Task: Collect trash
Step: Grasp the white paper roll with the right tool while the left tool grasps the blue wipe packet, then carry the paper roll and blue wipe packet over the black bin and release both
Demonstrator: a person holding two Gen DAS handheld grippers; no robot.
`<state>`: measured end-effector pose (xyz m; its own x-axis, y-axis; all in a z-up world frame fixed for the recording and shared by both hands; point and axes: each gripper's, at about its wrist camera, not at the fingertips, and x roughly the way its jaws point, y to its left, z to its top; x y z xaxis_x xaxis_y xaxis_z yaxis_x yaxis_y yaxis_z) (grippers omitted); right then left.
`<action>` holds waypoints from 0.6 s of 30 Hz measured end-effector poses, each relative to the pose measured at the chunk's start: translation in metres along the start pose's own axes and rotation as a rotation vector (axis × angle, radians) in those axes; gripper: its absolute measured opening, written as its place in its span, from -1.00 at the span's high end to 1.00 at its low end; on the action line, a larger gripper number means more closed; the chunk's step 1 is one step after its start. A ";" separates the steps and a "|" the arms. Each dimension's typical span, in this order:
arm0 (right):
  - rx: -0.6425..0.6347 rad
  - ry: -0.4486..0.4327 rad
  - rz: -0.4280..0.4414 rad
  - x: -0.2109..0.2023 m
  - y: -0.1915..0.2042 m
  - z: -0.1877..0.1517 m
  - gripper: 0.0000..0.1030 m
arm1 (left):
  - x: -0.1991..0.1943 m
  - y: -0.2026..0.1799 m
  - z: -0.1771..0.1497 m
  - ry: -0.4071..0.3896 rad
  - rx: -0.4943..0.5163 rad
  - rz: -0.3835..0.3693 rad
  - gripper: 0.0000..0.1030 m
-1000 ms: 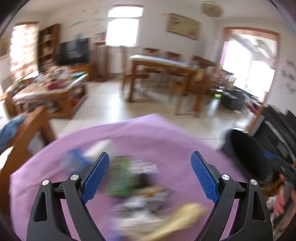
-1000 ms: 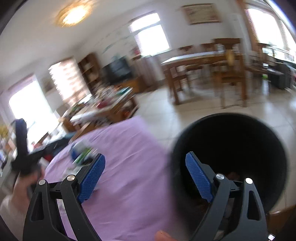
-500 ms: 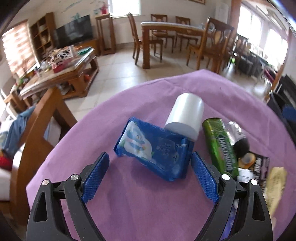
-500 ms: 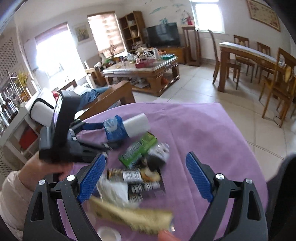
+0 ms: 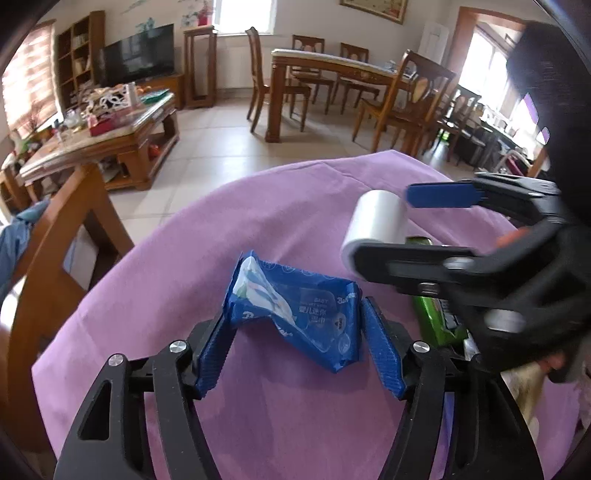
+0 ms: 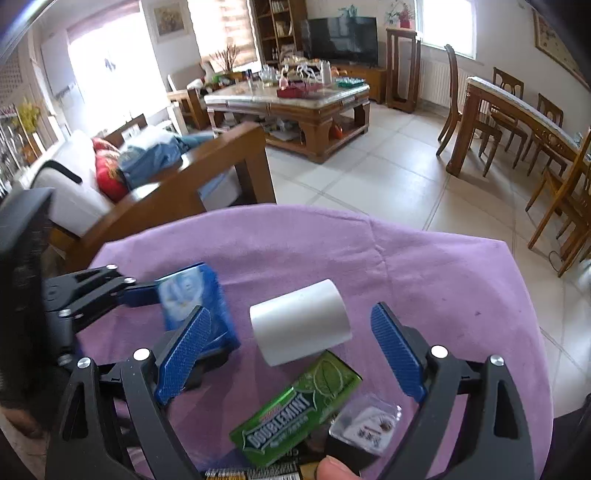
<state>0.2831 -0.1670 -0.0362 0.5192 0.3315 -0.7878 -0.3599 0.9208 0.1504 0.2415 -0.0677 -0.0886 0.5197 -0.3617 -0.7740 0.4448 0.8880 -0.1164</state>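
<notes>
Purple cloth [image 5: 280, 206] covering the table. Wooden coffee table [image 6: 295, 107] with a pale stone top, crowded with small items; lower shelf also filled. Black television [image 6: 341, 38] on a low wooden cabinet against the far wall; tall wooden bookshelf [image 6: 277, 27] beside it. Narrow wooden stand [image 6: 400, 70] near the window. Long wooden dining table [image 5: 332, 74] with matching chairs [image 5: 402, 103] around it. Wooden armchair frame [image 6: 207, 184] just beside the table, holding a red cushion [image 6: 107, 170] and a blue garment [image 6: 147, 157]. Framed picture [image 5: 373, 7] on the wall. Pale tiled floor [image 6: 388, 166].
</notes>
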 end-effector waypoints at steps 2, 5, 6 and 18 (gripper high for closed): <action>-0.009 0.020 -0.006 0.005 0.000 0.000 -0.44 | -0.003 0.002 -0.002 -0.005 -0.017 -0.019 -0.27; -0.016 0.044 -0.025 0.007 0.002 -0.003 -0.09 | -0.002 0.004 -0.004 -0.007 -0.025 -0.029 -0.26; -0.015 0.047 -0.026 0.004 0.000 -0.004 -0.07 | -0.002 0.004 -0.004 -0.007 -0.024 -0.027 -0.26; 0.065 -0.064 0.061 -0.061 -0.011 -0.015 -0.03 | -0.027 0.004 -0.010 -0.121 -0.095 -0.047 -0.16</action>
<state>0.2437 -0.2000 0.0016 0.5467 0.3983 -0.7365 -0.3430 0.9090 0.2370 0.2225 -0.0519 -0.0744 0.5866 -0.4296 -0.6865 0.4023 0.8903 -0.2134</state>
